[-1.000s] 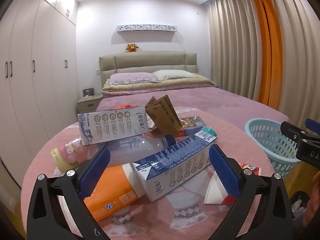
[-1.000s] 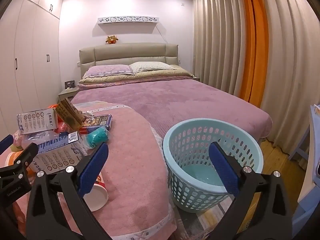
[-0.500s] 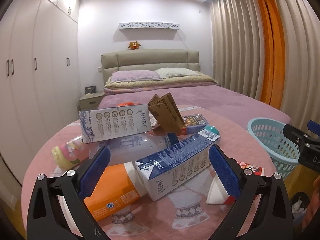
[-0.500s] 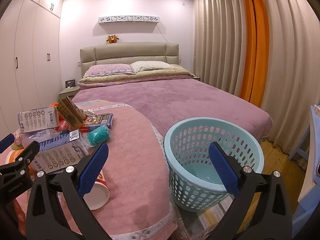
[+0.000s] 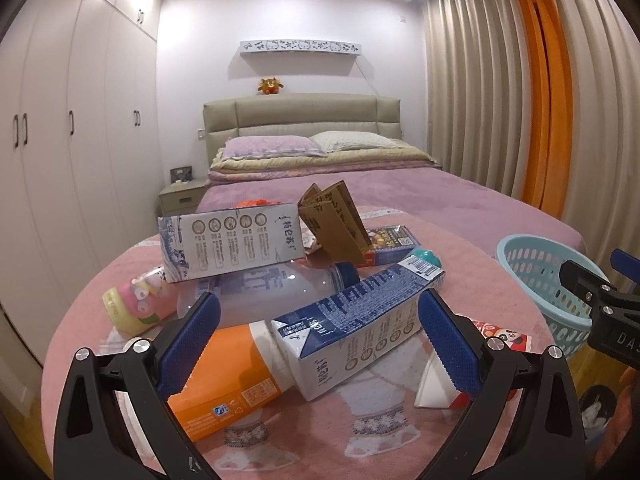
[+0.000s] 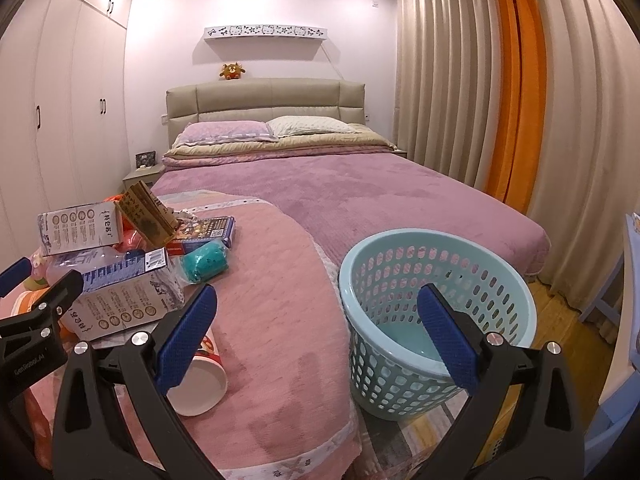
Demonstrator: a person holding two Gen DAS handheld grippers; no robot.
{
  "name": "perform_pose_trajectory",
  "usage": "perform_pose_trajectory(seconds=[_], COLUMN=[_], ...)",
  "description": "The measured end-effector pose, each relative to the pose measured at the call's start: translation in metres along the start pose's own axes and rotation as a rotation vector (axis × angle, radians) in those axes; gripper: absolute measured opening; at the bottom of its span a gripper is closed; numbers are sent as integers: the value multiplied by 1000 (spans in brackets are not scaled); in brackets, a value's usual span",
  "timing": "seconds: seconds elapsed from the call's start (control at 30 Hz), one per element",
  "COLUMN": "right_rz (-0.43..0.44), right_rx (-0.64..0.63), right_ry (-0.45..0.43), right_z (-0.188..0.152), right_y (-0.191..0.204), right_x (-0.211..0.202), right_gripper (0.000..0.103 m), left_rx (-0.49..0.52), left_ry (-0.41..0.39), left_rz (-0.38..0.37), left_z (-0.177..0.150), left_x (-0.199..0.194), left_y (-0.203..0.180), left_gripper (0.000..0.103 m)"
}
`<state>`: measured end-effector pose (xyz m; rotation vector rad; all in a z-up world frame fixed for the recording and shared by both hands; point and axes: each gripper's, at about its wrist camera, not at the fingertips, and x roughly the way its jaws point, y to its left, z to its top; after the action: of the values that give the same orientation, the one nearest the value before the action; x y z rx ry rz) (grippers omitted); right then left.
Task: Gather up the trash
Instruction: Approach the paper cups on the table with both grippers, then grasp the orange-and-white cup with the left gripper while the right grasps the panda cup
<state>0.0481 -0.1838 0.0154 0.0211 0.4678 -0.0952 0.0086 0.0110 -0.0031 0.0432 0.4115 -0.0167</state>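
Note:
A pile of trash lies on a pink-covered table (image 5: 460,264). In the left wrist view my left gripper (image 5: 318,338) is open and empty, its jaws on either side of a blue-and-white carton (image 5: 360,320) without touching it. An orange bottle (image 5: 224,384), a clear bottle (image 5: 264,288), a second white carton (image 5: 230,246), a brown paper bag (image 5: 336,224) and a paper cup (image 5: 434,380) lie around it. My right gripper (image 6: 316,340) is open and empty, between the table edge and a light blue basket (image 6: 436,312) on the floor. The basket looks empty.
A bed with a purple cover (image 6: 360,188) stands behind the table. A wardrobe (image 5: 60,140) lines the left wall and curtains (image 6: 520,100) the right. A teal wad (image 6: 206,260), a dark flat box (image 6: 208,228) and a pink toy bottle (image 5: 140,300) also lie on the table.
Both grippers have drifted slightly; the left view has shifted a little so the pile sits marginally lower and to the right. Nothing was taken hold of.

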Motion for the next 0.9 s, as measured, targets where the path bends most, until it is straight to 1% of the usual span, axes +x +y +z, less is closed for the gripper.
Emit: perform_pose_trajectory(seconds=[0.23,0.3,0.33,0.37,0.4,0.43,0.47,0.5,0.6,0.67,0.7,0.77,0.8,0.9], right_rz=[6,21,29,40,57,77,92,109,161,186,211,252,263,307], right_rx=[-12,-24,-29,-34,-40,-44,-47,-49,-61,-69,-75,-84,-89,-93], right_ry=[-6,1,3,7,12,12,9,6,14,25,39,68,83,131], right_z=[0,0,0,1,2,3,4,5,5,3,2,-1,-3,-10], right_y=[2,5,7,8,10,11,13,15,21,26,29,34,37,43], right_x=[-2,-2,-2,-2,-2,-2,-3,-4,-4,-2,0,6,9,21], right_gripper=[95,87,86,82,78,75,73,72,72,73,73,73,76,79], left_rx=[-1,-3,-7,-14,-16,-18,-26,-37,-76,-114,-140,-201,-229,-279], left_ry=[0,2,6,16,36,62,81,95,131,164,178,229,252,314], left_rz=[0,1,-2,-9,-24,-45,-66,-73,-47,-23,-22,-25,-26,-65], left_z=[0,0,0,-1,-1,-1,-3,-4,-6,-9,-11,-14,-17,-24], left_x=[0,1,1,1,0,0,-2,-6,-20,-27,-30,-28,-26,-15], left_y=[0,0,1,3,5,9,15,22,50,74,85,110,121,143], left_gripper=[96,96,96,96,96,96,96,96,96,95,96,95,94,88])
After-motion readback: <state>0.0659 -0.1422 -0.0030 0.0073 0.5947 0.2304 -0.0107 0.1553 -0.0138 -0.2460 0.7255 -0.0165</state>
